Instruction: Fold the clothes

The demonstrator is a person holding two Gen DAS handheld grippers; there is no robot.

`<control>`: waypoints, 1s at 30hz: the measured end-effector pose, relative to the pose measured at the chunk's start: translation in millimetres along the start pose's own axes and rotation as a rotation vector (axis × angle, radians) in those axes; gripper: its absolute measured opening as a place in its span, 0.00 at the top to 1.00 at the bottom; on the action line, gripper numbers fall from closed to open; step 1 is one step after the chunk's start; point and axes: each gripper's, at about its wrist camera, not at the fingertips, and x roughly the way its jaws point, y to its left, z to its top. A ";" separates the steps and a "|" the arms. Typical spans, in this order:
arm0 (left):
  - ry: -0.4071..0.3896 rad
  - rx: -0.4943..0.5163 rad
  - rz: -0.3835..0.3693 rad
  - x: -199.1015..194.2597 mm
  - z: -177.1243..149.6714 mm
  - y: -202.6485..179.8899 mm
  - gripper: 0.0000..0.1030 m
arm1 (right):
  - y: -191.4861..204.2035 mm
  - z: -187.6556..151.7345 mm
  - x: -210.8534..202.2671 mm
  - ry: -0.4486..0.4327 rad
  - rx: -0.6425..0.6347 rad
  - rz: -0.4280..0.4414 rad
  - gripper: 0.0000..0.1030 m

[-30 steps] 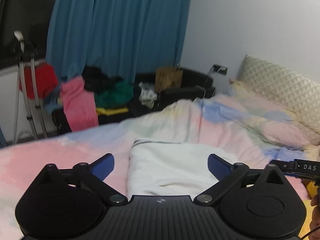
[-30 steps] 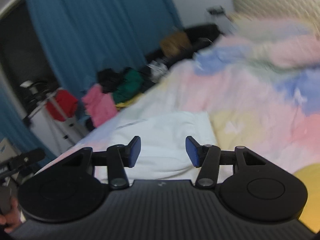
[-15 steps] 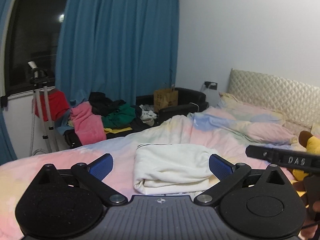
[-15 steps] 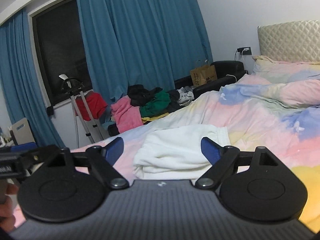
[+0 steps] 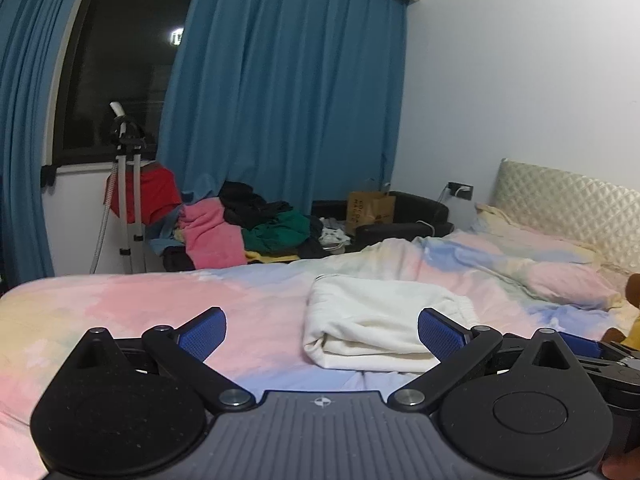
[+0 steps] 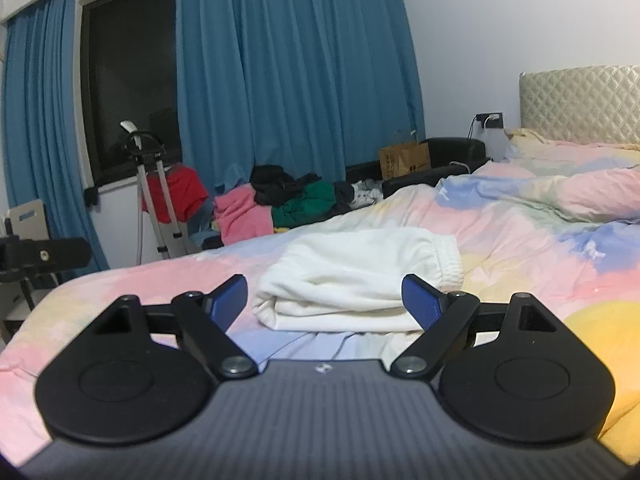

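A folded white garment [image 5: 376, 320] lies on the pastel bedspread [image 5: 160, 304], its thick folded edge toward me. In the left wrist view it sits ahead and right of centre, and my left gripper [image 5: 322, 332] hangs open short of it, nothing between the blue pads. The right wrist view has the same white garment [image 6: 352, 276] straight ahead, elastic cuff at its right end. My right gripper [image 6: 324, 300] is open too, held back from the cloth and touching nothing. Part of the right gripper's body shows at the left wrist view's lower right.
A heap of pink, black and green clothes [image 5: 248, 228] lies beyond the bed's far side under blue curtains [image 5: 280, 92]. A metal stand [image 5: 126, 184] with a red cloth stands at the window. Pillows [image 5: 560, 284] and a quilted headboard [image 5: 572, 208] are at right.
Both grippers pulled back and rose away from the white garment, now seen farther off. The right gripper's jaws widened from a narrow gap to fully open.
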 end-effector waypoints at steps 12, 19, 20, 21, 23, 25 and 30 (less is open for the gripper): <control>0.049 0.041 -0.064 23.3 -19.6 4.0 0.00 | 10.6 -17.5 14.9 0.035 -0.032 -0.038 0.17; 0.066 0.038 -0.069 28.4 -22.3 1.6 0.00 | 8.0 -18.9 18.1 0.051 -0.023 -0.047 0.17; 0.068 0.037 -0.069 28.9 -22.4 1.5 0.00 | 7.4 -18.6 18.0 0.052 -0.020 -0.048 0.17; 0.069 0.037 -0.066 28.9 -22.7 1.7 0.00 | 6.8 -18.3 17.9 0.053 -0.018 -0.048 0.17; 0.071 0.037 -0.063 28.0 -22.2 2.4 0.00 | 5.7 -17.7 17.7 0.055 -0.013 -0.049 0.17; 0.073 0.037 -0.060 27.0 -21.7 3.1 0.00 | 4.9 -17.2 17.9 0.058 -0.010 -0.050 0.17; 0.071 0.038 -0.046 24.7 -21.6 4.7 0.00 | 4.3 -16.3 19.1 0.067 -0.009 -0.054 0.17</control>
